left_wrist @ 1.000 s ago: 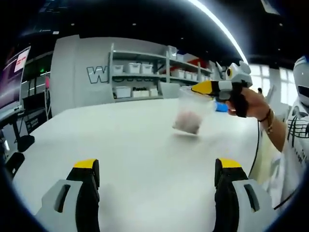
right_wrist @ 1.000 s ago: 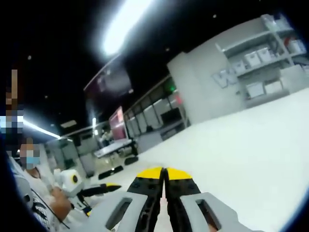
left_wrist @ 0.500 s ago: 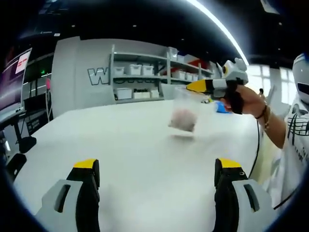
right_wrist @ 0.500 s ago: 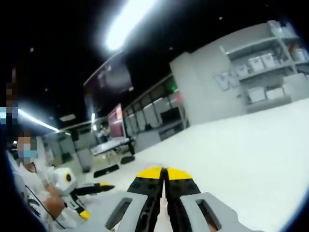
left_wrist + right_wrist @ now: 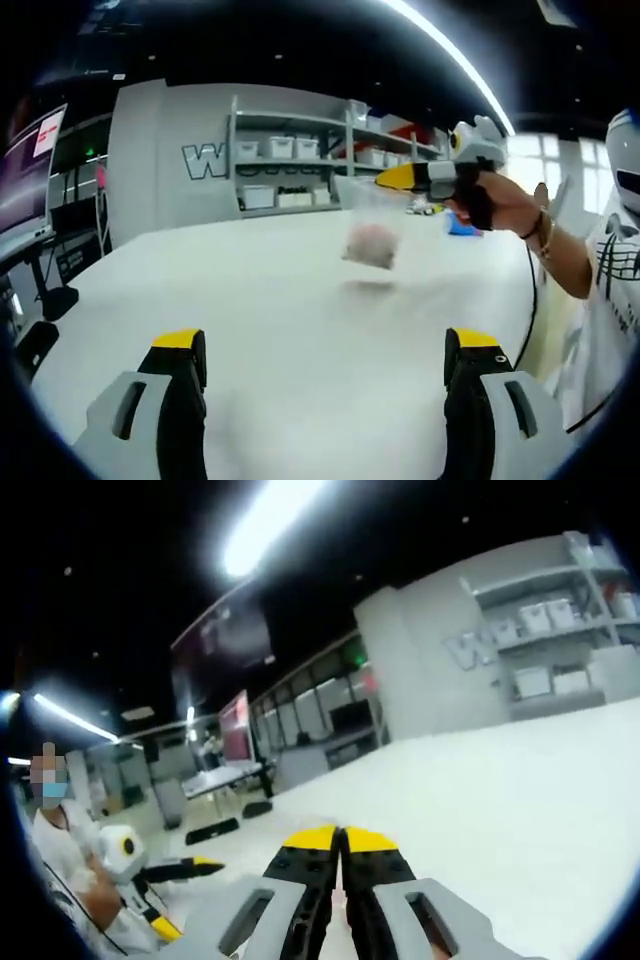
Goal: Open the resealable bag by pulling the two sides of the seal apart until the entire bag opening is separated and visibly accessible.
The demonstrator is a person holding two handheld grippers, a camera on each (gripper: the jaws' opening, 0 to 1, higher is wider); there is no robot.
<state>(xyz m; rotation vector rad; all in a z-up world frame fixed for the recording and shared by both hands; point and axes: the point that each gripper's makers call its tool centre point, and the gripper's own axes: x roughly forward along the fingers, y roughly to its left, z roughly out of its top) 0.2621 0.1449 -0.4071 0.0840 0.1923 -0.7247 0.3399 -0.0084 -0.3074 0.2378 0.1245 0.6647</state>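
One side of the bag is gripped: the right tongs are closed on its top edge, holding it above the table. Ahead of it the left tongs stand wide open, empty. No opening shows yet (my reading), so the seal remains to be parted.

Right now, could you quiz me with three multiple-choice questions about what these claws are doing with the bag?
1. Where is the bag?
A. Flat on the table
B. Hanging above the table from the right claw
C. On a shelf

2. What colour are the claw tips?
A. Yellow
B. Red
C. Green

3. How does the left claw stand?
A. Shut on the bag
B. Shut on nothing
C. Open, holding nothing

Answers: B, the bag dangles from the pinched tips over the table; A, yellow caps show on both claws; C, its jaws stand wide apart over bare table.
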